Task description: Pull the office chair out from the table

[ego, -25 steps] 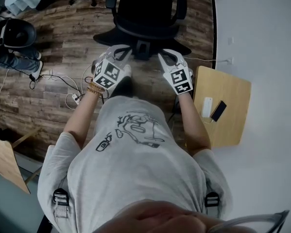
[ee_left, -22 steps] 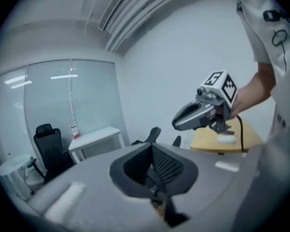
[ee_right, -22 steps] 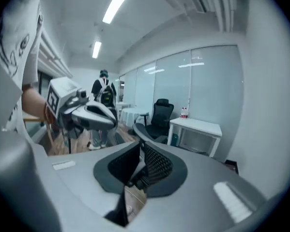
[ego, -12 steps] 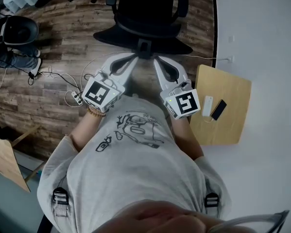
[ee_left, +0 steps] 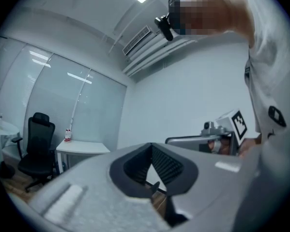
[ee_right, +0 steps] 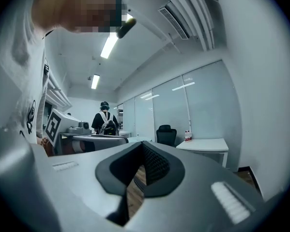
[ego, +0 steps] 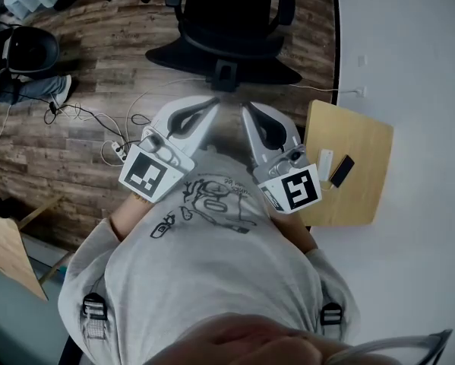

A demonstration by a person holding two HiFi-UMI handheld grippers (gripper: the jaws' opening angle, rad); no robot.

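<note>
As both grippers sit drawn back close to us, we judge from the head view that the pull is done: left gripper (ego: pixel 213 103) and right gripper (ego: pixel 246 109), each closed on nothing, point to 12 o'clock at the office chair (ego: pixel 227 17), which stands on the wood floor (ego: pixel 75 150) clear of the table (ego: pixel 364 139) at 3 o'clock. Left gripper view, then right gripper view: jaws meet, nothing between them. Versus a second ago, both grippers have risen and withdrawn from the chair, and the right jaws have closed.
</note>
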